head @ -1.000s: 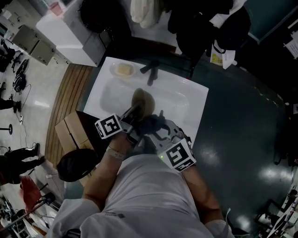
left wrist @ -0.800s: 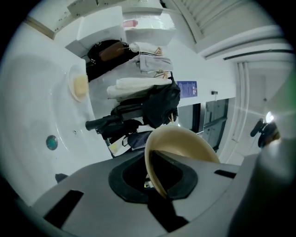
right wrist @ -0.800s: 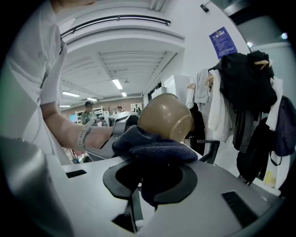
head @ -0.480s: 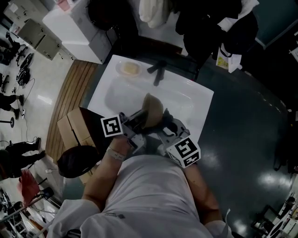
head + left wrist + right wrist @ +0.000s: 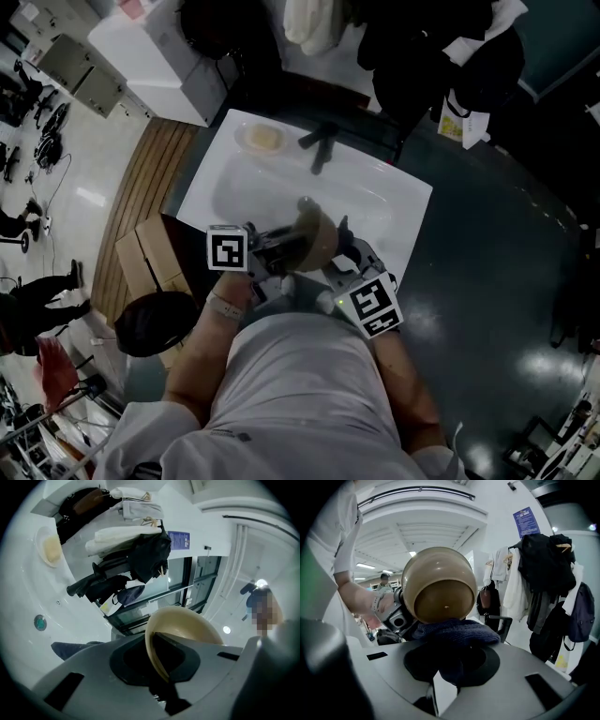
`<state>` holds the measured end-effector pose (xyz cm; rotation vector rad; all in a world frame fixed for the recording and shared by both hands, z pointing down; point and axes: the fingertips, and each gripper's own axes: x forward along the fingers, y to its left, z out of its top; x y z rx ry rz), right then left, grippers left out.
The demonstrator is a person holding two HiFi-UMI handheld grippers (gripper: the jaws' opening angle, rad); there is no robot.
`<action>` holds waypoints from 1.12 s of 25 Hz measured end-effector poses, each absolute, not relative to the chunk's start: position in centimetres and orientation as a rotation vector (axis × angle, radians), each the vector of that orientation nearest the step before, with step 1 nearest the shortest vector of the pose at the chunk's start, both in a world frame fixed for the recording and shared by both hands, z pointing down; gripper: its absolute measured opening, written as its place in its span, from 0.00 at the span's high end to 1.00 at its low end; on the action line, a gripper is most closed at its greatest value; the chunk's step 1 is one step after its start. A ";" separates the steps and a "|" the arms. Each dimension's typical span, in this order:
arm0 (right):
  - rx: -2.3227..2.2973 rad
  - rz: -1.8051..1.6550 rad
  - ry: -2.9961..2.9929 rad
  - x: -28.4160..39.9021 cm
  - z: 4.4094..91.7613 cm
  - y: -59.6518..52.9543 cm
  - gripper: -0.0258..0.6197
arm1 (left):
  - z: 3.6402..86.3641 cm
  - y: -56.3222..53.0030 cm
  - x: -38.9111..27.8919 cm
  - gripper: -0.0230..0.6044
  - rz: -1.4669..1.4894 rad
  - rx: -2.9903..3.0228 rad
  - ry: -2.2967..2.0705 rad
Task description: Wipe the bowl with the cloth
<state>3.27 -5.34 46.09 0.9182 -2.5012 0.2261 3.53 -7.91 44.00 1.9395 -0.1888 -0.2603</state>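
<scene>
Since a second ago, finds the bowl [image 5: 315, 234] drawn back from the middle of the sink [image 5: 384, 192] toward the person and turned further onto its side, with both grippers closed in around it.

Records the left gripper [image 5: 158, 665] clamped on the bowl's rim, one jaw inside the wall and one outside, holding the bowl edge-on and clear of the basin. Judges this grip chosen to leave the outer surface free and to steady the bowl against rubbing pressure.

Records the right gripper [image 5: 451, 660] shut on a dark blue knitted cloth [image 5: 457, 631], bunched into a pad proud of the jaws. Sees that pad touching the lower edge of the bowl's underside, turned squarely toward the right gripper. Judges the wipe under way on the outside base. Cannot judge the state of the inside from these views.

Places the work above the sink, in front of the tap [image 5: 319, 148], presumably to catch drips or a dropped bowl in the basin. Notes a soap dish [image 5: 260, 138] at the far left corner, well apart from the work.

Flags the thin rim hold as the weak point, liable to be levered loose by hard pressing from the cloth. Advises light strokes directed toward the clamped side.
</scene>
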 end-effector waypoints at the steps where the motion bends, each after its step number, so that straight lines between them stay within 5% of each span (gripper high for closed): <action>1: 0.915 0.213 -2.490 3.3 46.2 -5.3 0.84 | 44.0 -7.8 3.6 0.91 -0.249 1.941 -0.178; 28: 1.008 0.007 -2.354 5.1 46.2 -6.8 0.84 | 47.5 -4.3 2.6 0.92 -0.167 1.798 -0.004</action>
